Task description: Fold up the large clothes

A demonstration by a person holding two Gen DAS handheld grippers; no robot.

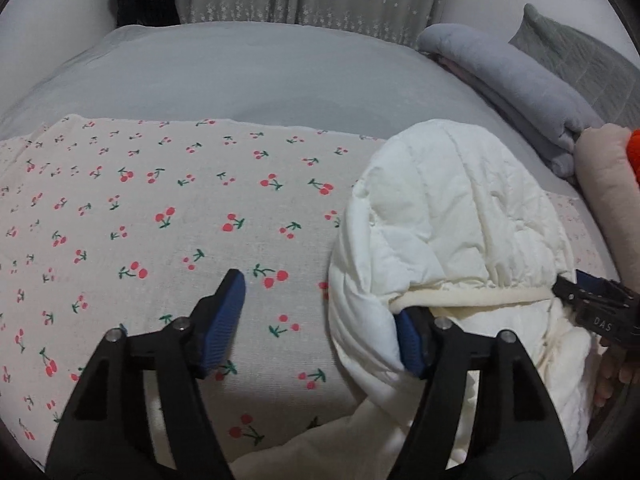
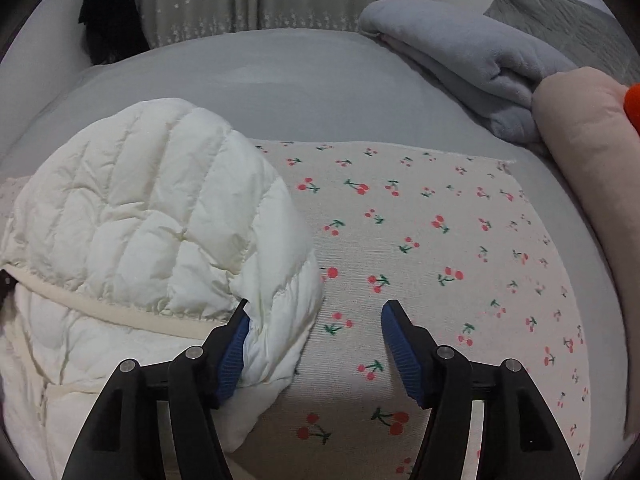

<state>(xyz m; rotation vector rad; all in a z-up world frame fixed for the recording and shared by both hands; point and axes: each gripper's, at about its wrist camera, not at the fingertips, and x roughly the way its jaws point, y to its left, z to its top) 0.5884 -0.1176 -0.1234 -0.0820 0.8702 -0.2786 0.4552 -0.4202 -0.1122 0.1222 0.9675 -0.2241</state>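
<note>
Left wrist view: left tongs (image 1: 320, 320) stand spread, nothing pinched; the white jacket (image 1: 452, 240) lies against the outer side of their right-hand pad (image 1: 408, 344), while the other pad hangs over bare cherry cloth (image 1: 180, 208).
Right wrist view: right tongs (image 2: 316, 344) are spread as well and pinch nothing; a puffy jacket edge lies against the left-hand pad (image 2: 234, 354) and reaches a little into the gap, the other pad over bare cloth.
Jacket place: bundled between the two tongs, on the cherry cloth, which lies on the grey bed (image 1: 240, 72).
Step in hand: judged as a pause between folds; the jacket looks doubled over already, a cream band (image 1: 472, 298) crossing it, and neither tool grips it.
Next move calls for: each tool to close on an outer edge of the bundle, then lift and lay it over evenly; padded fabric is springy and slick, so a deep bite seems wise, and pressing down after the fold.
Hidden or cut off: the jacket's near part runs under the tongs and out of frame; sleeves, zip and collar cannot be told apart in the bundle.
Hard to make out: a dark shape by the curtain (image 2: 108, 12); an orange thing (image 2: 632, 108) cut off at the rim; a hand (image 1: 616, 376) only partly shown.
Beyond: folded grey blanket (image 2: 472, 56), well apart from both tongs.
</note>
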